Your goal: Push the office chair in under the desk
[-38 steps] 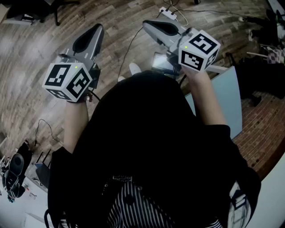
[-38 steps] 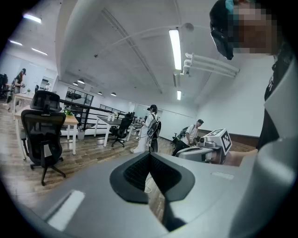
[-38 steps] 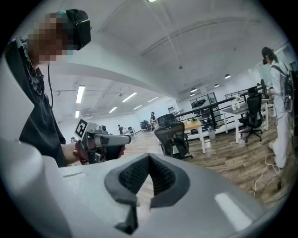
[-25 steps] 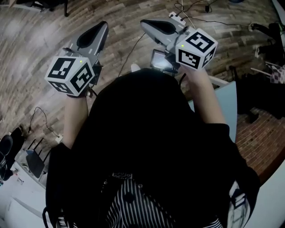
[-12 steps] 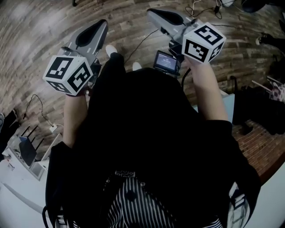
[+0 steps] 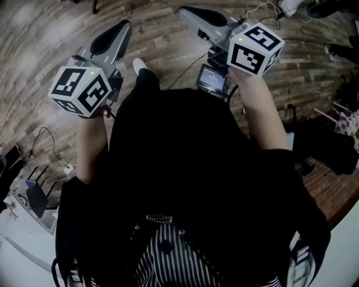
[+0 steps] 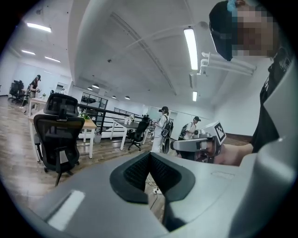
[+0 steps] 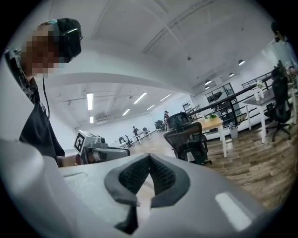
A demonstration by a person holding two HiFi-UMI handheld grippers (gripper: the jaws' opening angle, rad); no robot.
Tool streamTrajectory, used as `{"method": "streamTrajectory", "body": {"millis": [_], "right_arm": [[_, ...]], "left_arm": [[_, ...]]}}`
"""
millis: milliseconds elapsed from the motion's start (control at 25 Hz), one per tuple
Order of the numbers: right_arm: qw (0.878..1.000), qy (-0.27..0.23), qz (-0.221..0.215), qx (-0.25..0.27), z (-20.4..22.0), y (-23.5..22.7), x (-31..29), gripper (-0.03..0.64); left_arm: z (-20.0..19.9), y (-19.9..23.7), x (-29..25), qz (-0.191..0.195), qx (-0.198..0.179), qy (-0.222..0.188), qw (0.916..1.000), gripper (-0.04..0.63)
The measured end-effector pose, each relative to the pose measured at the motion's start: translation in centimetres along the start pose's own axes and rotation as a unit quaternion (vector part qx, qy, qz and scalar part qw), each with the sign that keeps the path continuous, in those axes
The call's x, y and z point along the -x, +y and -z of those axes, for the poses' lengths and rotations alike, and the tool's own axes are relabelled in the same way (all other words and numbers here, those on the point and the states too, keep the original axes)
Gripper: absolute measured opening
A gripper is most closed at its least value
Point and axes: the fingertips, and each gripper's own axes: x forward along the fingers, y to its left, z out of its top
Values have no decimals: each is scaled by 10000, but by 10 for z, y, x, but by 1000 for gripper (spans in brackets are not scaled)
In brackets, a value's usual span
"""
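Your left gripper (image 6: 120,29) and right gripper (image 6: 189,12) have grey shells and black ribbed pads (image 7: 135,173). Your cubes (image 6: 80,91) are white with black square markers, each with a tiny green light. The office chair (image 7: 58,135) on the far left is black mesh. The desk (image 7: 89,124) behind it has a pale wood top and white legs. The floor (image 6: 45,50) is brown wood planks. Your top (image 6: 185,168) is black, with black-and-white stripes (image 6: 168,263) at its near edge.

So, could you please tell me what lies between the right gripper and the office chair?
Only bare wooden floor, in the right gripper view; the shut right gripper is well short of the office chair.
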Motion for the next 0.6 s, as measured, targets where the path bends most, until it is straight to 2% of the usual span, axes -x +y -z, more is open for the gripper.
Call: {"method": "streamTrajectory", "body": {"millis": [280,360,600], "right_arm": [[9996,181,193,1,-47,-76,-159,-2],[9997,162,200,57,-59,-73,-169,-2],[9997,66,142,202,-77,-54,-158,-2]], "left_arm": [[-40,171,-51,279,34,228,9993,3],[-53,183,-51,316,12,191,9993,3],[-68,166,-38,497,-203,162,9984,5]]}}
